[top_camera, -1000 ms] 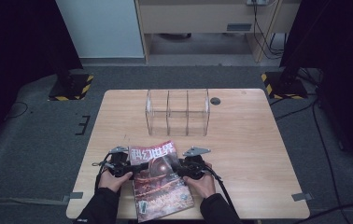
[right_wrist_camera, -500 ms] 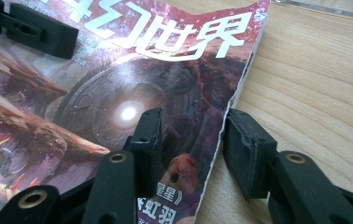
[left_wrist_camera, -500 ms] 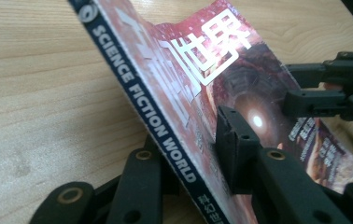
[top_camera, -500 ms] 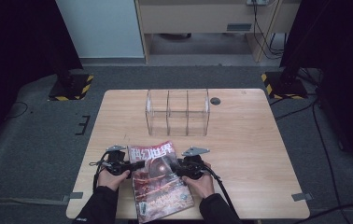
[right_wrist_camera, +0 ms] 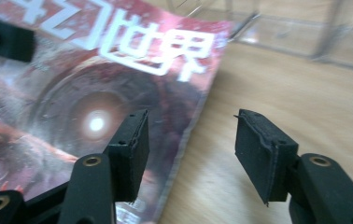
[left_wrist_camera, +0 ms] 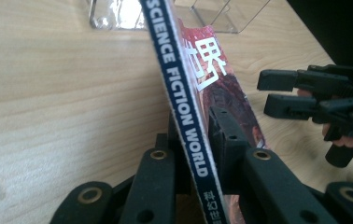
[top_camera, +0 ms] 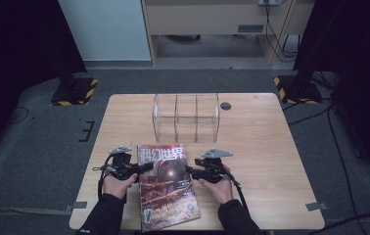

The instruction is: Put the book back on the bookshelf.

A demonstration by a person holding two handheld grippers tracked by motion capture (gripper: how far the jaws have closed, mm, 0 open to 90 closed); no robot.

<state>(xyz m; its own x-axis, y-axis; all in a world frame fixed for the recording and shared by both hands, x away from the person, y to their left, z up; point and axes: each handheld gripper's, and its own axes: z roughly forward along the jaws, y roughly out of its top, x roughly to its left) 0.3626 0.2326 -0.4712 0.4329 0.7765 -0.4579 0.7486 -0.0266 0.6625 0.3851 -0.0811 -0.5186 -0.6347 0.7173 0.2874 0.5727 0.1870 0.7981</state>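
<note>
The left gripper [left_wrist_camera: 191, 135] has just been closing and now pinches the spine edge of the magazine [left_wrist_camera: 184, 93], one pad on each face, so that the blue spine stands up between the jaws in the left gripper view. In the high view this gripper [top_camera: 141, 168] sits at the magazine's [top_camera: 166, 183] left edge, which rides lifted off the table [top_camera: 261, 147]. The right gripper [top_camera: 189, 171] has just been opening; its jaws stand apart with a clear gap in the right gripper view, the left pad [right_wrist_camera: 135, 149] over the cover near its right edge, the other pad over bare wood, neither pressing on anything. The magazine lies at the near middle of the table between the two hands, its near end reaching close to the table's near edge. Farther off, well apart from it, stands a clear plastic rack [top_camera: 186, 116] with upright dividers, a small dark hole [top_camera: 226, 105] just to its right. Bare wood spreads to the left, to the right, and between the magazine and the rack.
</note>
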